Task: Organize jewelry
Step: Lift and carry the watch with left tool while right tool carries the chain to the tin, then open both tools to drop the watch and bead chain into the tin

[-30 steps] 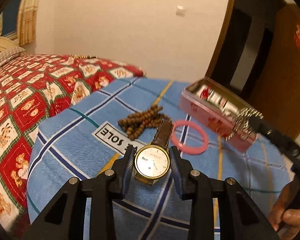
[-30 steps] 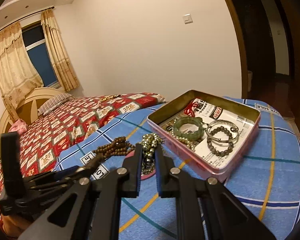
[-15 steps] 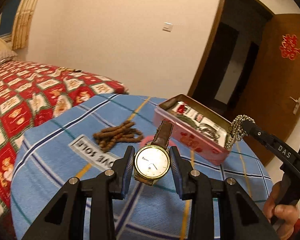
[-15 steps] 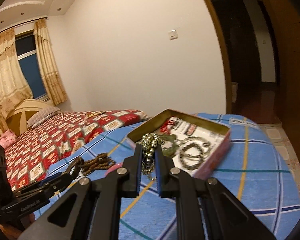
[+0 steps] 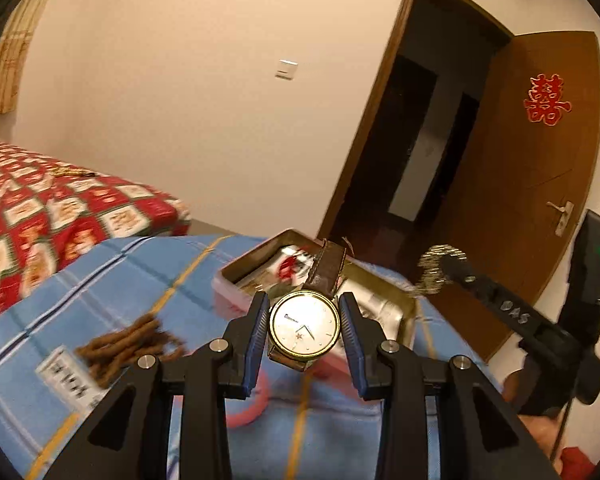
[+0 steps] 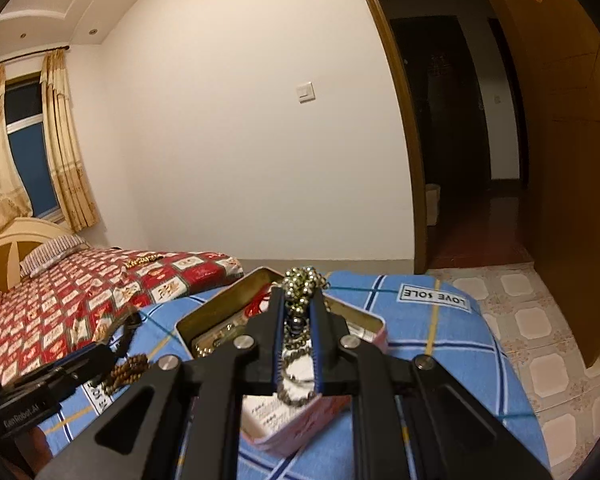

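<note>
You had the left hand-held gripper [image 5: 304, 330] clamped on a gold-rimmed watch [image 5: 304, 330], round white dial facing the camera, the blue ribbed pads pressing its case from both sides. Its brown leather strap [image 5: 327, 268] stuck up and away from you, looking matte and a bit worn. The watch was held in the air, in front of the near rim of the tin box [image 5: 260, 258].

Your right hand-held gripper [image 6: 299, 312] was clenched on a silvery bead chain [image 6: 300, 284], a knobbly metallic clump bunched above the fingertips with more links dangling down between the jaws. It hung right over the open box [image 6: 374, 326]. The box itself was a shallow rectangular tin with pink outer walls and a dull gold inside, lined with printed paper; there was something red inside it and other bits I couldn't make out because of blur.

On the desk, covered by a blue cloth [image 6: 432, 340] with navy and yellow grid lines, a pile of brown wooden prayer beads [image 5: 126, 342] lay left of the box. A smooth pink bangle [image 5: 252, 404] lay nearer, partly hidden behind the left gripper's fingers. Far left was the bed [image 6: 80, 292] with a red patchwork quilt, and far right a brown wooden door [image 5: 540, 160].
</note>
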Demonstrator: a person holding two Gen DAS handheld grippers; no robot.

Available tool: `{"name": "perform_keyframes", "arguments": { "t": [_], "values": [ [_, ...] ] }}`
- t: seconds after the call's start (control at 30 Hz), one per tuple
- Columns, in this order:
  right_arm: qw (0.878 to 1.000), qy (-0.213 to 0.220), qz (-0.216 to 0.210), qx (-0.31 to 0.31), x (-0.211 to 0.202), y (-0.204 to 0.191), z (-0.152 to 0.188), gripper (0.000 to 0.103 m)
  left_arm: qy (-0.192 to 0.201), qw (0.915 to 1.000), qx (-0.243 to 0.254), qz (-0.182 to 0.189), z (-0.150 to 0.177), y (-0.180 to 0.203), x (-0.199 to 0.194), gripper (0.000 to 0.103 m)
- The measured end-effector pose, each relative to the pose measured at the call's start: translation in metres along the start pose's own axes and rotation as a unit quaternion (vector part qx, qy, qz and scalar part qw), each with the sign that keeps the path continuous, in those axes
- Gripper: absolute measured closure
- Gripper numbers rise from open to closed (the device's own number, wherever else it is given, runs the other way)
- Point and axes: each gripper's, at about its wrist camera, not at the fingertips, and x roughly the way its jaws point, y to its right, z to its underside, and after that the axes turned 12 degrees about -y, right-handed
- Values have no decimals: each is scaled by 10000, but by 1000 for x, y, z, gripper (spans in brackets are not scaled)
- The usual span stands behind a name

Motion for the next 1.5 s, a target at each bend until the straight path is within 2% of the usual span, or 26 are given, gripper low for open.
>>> {"name": "perform_keyframes", "arguments": {
  "t": [0.1, 0.23, 0.43, 0.67, 0.9, 0.93, 0.97, 1.0, 1.03, 1.07, 1.1, 1.17, 1.23, 1.33, 1.43, 1.5],
  "values": [
    [9999, -72, -85, 94, 13, 8, -7, 88, -47, 9998, 28, 202, -7, 13, 19, 67],
    [9988, -242, -339, 275, 29, 24, -16, 88, -238, 9994, 60, 248, -12, 28, 47, 67],
    [9933, -894, -600, 425, 60, 40, -13, 88, -580, 9982, 104, 116, -5, 36, 68, 67],
    [9911, -1250, -387, 261, 70, 40, -8, 88, -897, 9957, 148, -157, 3, 36, 82, 67],
    [9891, -1400, -297, 345, 72, 47, -5, 84, -898, 9952, 283, -282, 4, 39, 85, 67],
    [9895, -1384, -248, 343, 71, 47, -6, 82, -893, 9953, 271, -255, 5, 39, 85, 66],
    [9898, -1360, -222, 352, 70, 47, -6, 73, -883, 9956, 245, -207, 5, 38, 84, 64],
    [9906, -1299, -173, 386, 66, 48, -6, 67, -856, 9960, 210, -138, 5, 37, 82, 57],
    [9917, -1209, -146, 412, 63, 49, -7, 55, -809, 9965, 196, -91, 5, 36, 81, 51],
    [9931, -1084, -102, 436, 59, 49, -8, 43, -723, 9972, 177, -83, 5, 36, 78, 39],
    [9948, -910, -6, 460, 53, 49, -9, 39, -638, 9977, 173, -125, 5, 37, 75, 29],
    [9973, -485, 270, 486, 38, 51, -11, 30, -486, 9984, 180, -209, 6, 38, 70, 27],
    [9968, -183, 551, 557, 27, 55, -12, 26, -405, 9988, 156, -246, 6, 37, 66, 27],
    [9937, -25, 831, 748, 23, 62, -13, 26, -221, 9987, 165, -436, 5, 34, 59, 27],
    [9913, 44, 977, 884, 22, 67, -13, 23, 19, 9974, 178, -699, 5, 29, 47, 27],
    [9906, 65, 991, 936, 22, 68, -14, 22, 30, 9965, 146, -817, 7, 24, 43, 27]
  ]
}}
